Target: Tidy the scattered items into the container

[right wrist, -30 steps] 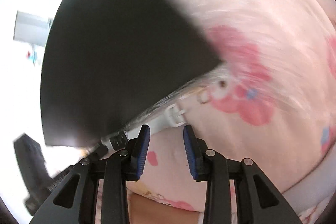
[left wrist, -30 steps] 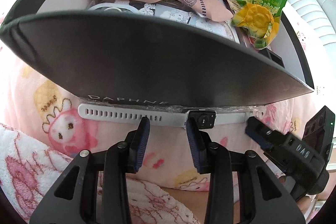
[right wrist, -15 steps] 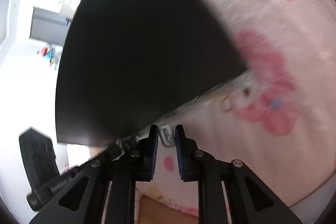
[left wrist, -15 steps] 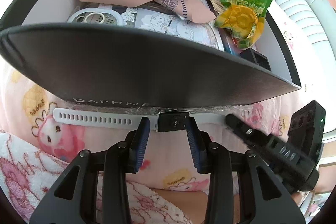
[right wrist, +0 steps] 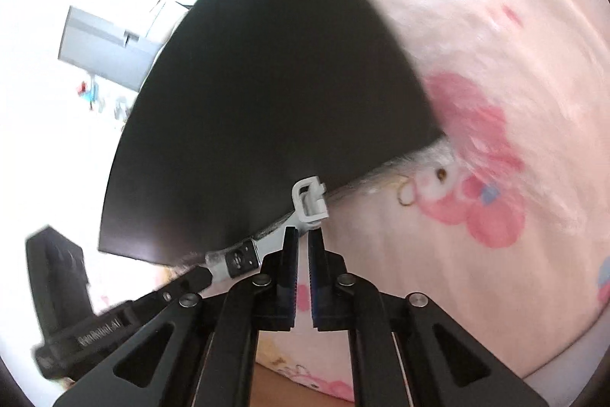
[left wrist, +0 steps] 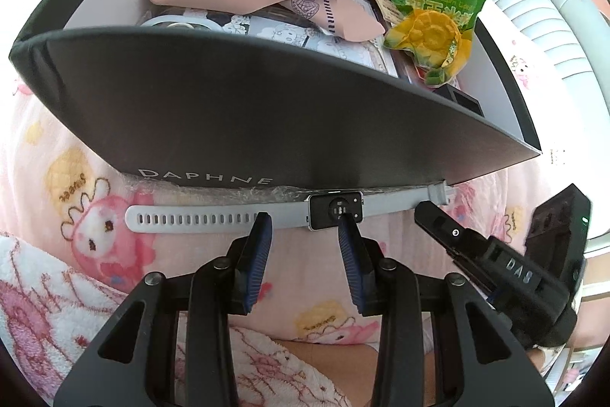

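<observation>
A grey smartwatch (left wrist: 267, 216) is laid flat on the pink blanket (left wrist: 76, 178), touching the black box's (left wrist: 267, 109) near wall. Its buckle end is pinched by the right tongs (right wrist: 303, 235), while the left tongs (left wrist: 305, 227) are held spread above the watch.

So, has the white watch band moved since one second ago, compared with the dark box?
Yes. In the right wrist view the buckle end of the watch band has lifted up against the dark box wall, pinched in the right claw.
</observation>
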The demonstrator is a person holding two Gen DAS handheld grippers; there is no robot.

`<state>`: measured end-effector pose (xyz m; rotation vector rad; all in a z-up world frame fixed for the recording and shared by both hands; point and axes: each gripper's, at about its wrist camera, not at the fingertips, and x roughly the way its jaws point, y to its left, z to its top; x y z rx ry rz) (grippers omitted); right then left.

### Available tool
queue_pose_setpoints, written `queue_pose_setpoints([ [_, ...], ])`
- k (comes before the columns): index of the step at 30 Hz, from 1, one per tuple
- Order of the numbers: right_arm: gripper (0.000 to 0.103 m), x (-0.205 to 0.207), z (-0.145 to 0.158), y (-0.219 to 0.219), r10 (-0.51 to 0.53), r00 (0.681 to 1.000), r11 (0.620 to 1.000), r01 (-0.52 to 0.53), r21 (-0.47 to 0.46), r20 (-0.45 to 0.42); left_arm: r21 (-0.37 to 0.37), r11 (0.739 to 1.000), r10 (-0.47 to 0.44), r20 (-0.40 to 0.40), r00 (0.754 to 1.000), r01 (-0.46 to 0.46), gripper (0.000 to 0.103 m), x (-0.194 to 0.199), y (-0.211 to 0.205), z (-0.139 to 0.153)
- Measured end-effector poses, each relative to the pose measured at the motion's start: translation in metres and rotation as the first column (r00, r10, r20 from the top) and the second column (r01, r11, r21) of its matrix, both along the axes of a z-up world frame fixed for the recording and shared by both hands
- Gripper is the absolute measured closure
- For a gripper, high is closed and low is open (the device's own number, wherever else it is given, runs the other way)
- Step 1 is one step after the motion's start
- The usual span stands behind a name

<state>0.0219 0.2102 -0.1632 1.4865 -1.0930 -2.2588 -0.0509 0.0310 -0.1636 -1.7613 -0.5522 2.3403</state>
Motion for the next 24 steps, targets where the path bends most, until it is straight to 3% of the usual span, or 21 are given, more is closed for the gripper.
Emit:
queue_pose_setpoints([
  [2,0.095,0.001,-0.010,0.007,-0.027,0.999,0.994,0.031,-0.102,0.047,0.002,1.000,-0.003,0.003,1.000,0.003,0.067,0.002,0.000,0.000],
  [4,0.088,0.000,-0.016,0.007,-0.037,0.997,0.991,0.045,-0.128,0.066,0.004,1.000,-0.004,0.004,1.000,0.004,0.067,0.003,-0.001,0.000],
  [7,0.090,-0.004,-0.017,-0.003,-0.026,0.999,0.999,0.028,-0.041,0.046,0.004,1.000,-0.011,0.004,1.000,0.011,0.067,0.005,0.000,0.000],
  [9,0.100,0.002,-0.010,-0.006,-0.031,0.999,0.999,0.031,0.023,0.021,0.017,1.000,-0.024,0.002,1.000,0.024,0.067,0.007,0.000,0.001],
  [14,0.103,0.036,0.038,0.014,-0.112,0.984,0.990,0.122,0.068,-0.140,0.041,0.998,-0.047,-0.065,0.997,0.049,0.067,0.019,0.000,0.013],
  [18,0.103,0.054,0.073,0.029,-0.132,0.962,0.980,0.163,0.116,-0.239,0.025,0.995,-0.093,-0.048,0.995,0.094,0.067,0.022,0.010,0.011],
  [21,0.102,0.038,0.062,0.030,-0.065,0.988,0.990,0.082,0.117,-0.141,-0.077,0.994,-0.080,0.033,0.996,0.082,0.067,0.019,0.017,0.000],
  [22,0.102,0.018,0.047,0.040,-0.056,0.993,0.994,0.065,0.091,-0.102,-0.073,0.995,-0.062,0.055,0.997,0.066,0.067,0.019,0.015,-0.003],
  [24,0.098,0.025,0.019,0.031,-0.055,0.998,0.997,0.055,0.060,0.000,-0.053,0.998,-0.042,0.060,0.997,0.045,0.067,0.020,0.009,-0.004],
])
